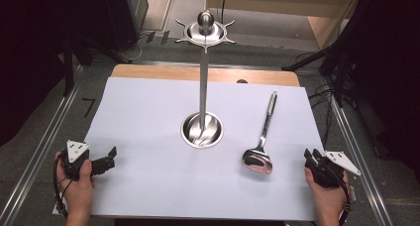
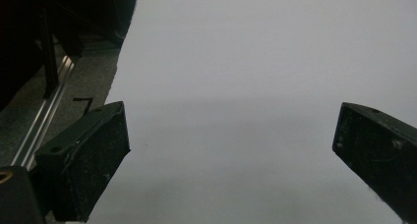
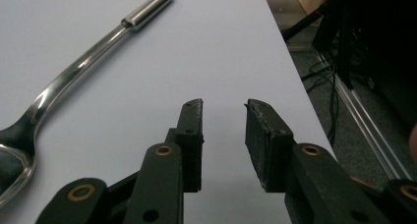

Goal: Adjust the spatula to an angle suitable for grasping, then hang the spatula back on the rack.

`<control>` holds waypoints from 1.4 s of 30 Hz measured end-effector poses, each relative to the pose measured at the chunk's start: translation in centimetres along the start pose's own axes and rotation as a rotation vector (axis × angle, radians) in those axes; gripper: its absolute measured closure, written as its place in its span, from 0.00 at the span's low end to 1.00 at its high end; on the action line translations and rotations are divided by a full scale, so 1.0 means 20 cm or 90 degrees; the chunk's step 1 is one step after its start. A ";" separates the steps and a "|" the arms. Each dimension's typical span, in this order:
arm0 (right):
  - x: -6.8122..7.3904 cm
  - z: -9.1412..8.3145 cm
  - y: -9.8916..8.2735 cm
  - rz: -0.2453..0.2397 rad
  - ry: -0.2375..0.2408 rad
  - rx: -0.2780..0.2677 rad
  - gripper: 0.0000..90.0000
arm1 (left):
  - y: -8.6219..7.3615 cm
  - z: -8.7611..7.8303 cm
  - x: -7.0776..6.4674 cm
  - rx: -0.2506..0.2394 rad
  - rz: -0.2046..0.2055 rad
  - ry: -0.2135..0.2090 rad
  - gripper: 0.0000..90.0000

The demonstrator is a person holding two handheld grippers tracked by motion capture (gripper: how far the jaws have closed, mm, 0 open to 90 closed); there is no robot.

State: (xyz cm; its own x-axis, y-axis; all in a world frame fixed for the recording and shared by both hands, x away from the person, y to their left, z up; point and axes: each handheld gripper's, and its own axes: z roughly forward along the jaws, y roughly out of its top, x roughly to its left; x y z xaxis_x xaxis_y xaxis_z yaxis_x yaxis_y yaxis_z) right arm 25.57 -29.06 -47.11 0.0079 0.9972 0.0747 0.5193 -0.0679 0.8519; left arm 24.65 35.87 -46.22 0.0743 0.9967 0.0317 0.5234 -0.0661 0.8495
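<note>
The right gripper (image 1: 310,155) sits at the near right corner of the counter (image 1: 148,186), held in the person's right hand (image 1: 328,194), with its grey three-cornered plate (image 1: 341,160) on top. Its two black jaws stand a narrow gap apart with nothing between them, over bare white surface, as the right gripper view (image 3: 223,111) shows; they are open, though only slightly. Just to the left of this gripper, and apart from it, lies the ladle (image 1: 261,142), the nearest thing to it: a shiny steel piece with its bowl toward the person and its handle running away toward the far side of the counter. In the right gripper view the ladle (image 3: 74,71) lies to the left of the jaws, its handle slanting up and away, not touched by either pad.

Farther left, near the middle of the counter, stands the utensil stand (image 1: 202,87), a steel post rising upright from a round dished base to a spiked ring and knob at the top.

Well apart, at the near left corner, the left gripper (image 1: 110,156) rests in the person's left hand (image 1: 77,186), pointing toward the middle of the counter. Its jaws are spread wide over the white surface, holding nothing, as the left gripper view (image 2: 231,135) shows
</note>
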 end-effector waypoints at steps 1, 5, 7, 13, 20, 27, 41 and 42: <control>0.00 0.00 0.00 0.009 0.012 0.003 0.80 | 0.00 0.00 0.00 0.000 0.001 0.000 0.01; 0.01 0.00 0.02 0.017 0.029 0.016 0.86 | 0.00 0.00 0.00 -0.006 0.002 -0.002 0.01; 0.01 0.00 0.03 0.017 0.035 0.021 0.90 | 0.00 0.00 0.00 -0.007 -0.001 0.000 0.01; 0.02 0.04 0.09 0.033 0.022 0.046 0.98 | 0.00 0.00 0.00 -0.007 -0.001 0.001 0.01; 0.06 0.11 0.15 0.013 0.024 0.071 1.00 | 0.00 0.00 0.00 -0.004 0.002 0.003 0.01; 0.15 0.22 0.25 0.009 0.051 0.099 1.00 | 0.00 0.00 0.00 -0.004 0.003 0.005 0.01; 0.23 0.44 0.41 0.032 0.066 0.150 1.00 | 0.00 0.00 -0.01 -0.001 0.011 0.007 0.01; 0.24 0.46 0.41 0.032 0.065 0.155 1.00 | 0.00 0.00 -0.01 -0.001 0.012 0.007 0.01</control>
State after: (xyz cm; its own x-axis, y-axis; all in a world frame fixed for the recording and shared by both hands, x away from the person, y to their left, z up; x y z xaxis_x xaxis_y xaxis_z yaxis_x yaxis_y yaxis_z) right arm 37.68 -24.61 -44.45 -0.0414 0.9835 0.1763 0.7104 -0.0952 0.6973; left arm 24.64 35.66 -46.25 0.0743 0.9958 0.0540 0.5206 -0.0849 0.8496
